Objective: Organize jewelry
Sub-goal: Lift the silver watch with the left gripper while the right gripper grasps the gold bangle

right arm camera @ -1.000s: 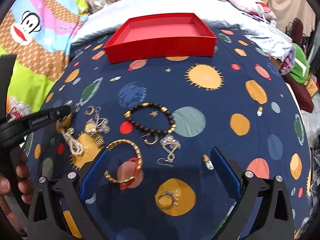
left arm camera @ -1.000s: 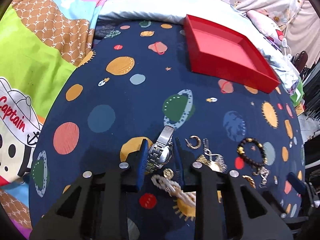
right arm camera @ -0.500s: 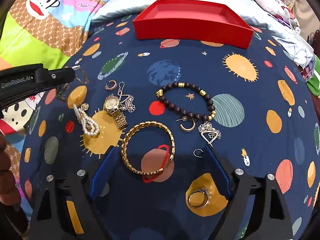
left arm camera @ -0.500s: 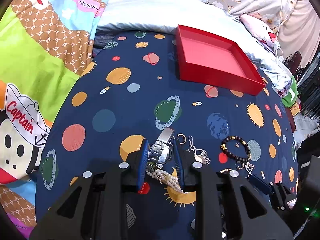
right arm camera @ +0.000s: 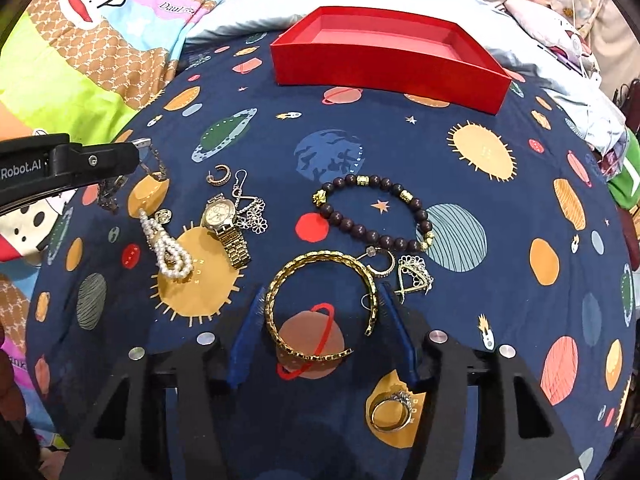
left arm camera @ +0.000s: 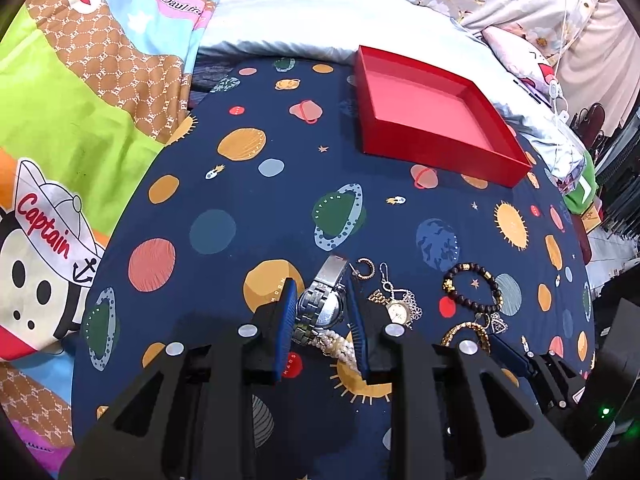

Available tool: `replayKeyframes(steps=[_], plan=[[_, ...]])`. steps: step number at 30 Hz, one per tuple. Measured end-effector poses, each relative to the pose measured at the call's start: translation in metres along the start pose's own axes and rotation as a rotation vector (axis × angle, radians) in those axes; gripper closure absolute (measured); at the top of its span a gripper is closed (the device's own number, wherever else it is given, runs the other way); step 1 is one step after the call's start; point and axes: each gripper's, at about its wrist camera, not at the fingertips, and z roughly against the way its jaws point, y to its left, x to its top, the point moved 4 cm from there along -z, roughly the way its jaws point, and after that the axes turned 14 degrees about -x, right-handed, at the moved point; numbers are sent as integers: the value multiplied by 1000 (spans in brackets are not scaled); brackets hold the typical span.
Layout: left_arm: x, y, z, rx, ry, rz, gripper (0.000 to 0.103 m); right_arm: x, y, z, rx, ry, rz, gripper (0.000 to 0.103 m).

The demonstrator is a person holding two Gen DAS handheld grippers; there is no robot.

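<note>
My left gripper (left arm camera: pixel 320 300) is shut on a silver watch (left arm camera: pixel 322 304) and holds it above the space-print sheet. In the right wrist view it shows at the far left (right arm camera: pixel 136 156) with the watch band hanging from it. My right gripper (right arm camera: pixel 322 308) is open, its fingers on either side of a gold chain bangle (right arm camera: pixel 320 304) that lies on the sheet. A red tray (right arm camera: pixel 384 56) stands empty at the far side; it also shows in the left wrist view (left arm camera: pixel 432 120).
On the sheet lie a pearl bracelet (right arm camera: pixel 168 248), a gold watch (right arm camera: pixel 224 224), a dark bead bracelet (right arm camera: pixel 376 212), a ring (right arm camera: pixel 390 410), earrings (right arm camera: pixel 220 176) and a pendant (right arm camera: pixel 414 274). Cartoon bedding (left arm camera: pixel 60 120) lies left.
My left gripper has lifted the silver watch off the sheet. My right gripper has moved forward and narrowed around the gold bangle.
</note>
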Motion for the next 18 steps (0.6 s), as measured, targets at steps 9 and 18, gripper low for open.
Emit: replayKeyframes(steps=[9, 18], plan=[[5, -11, 11, -10, -20, -20, 79, 0, -12, 19, 100, -3, -63, 48], [25, -32, 20, -34, -52, -74, 78, 27, -43, 43, 84, -68, -111, 47]])
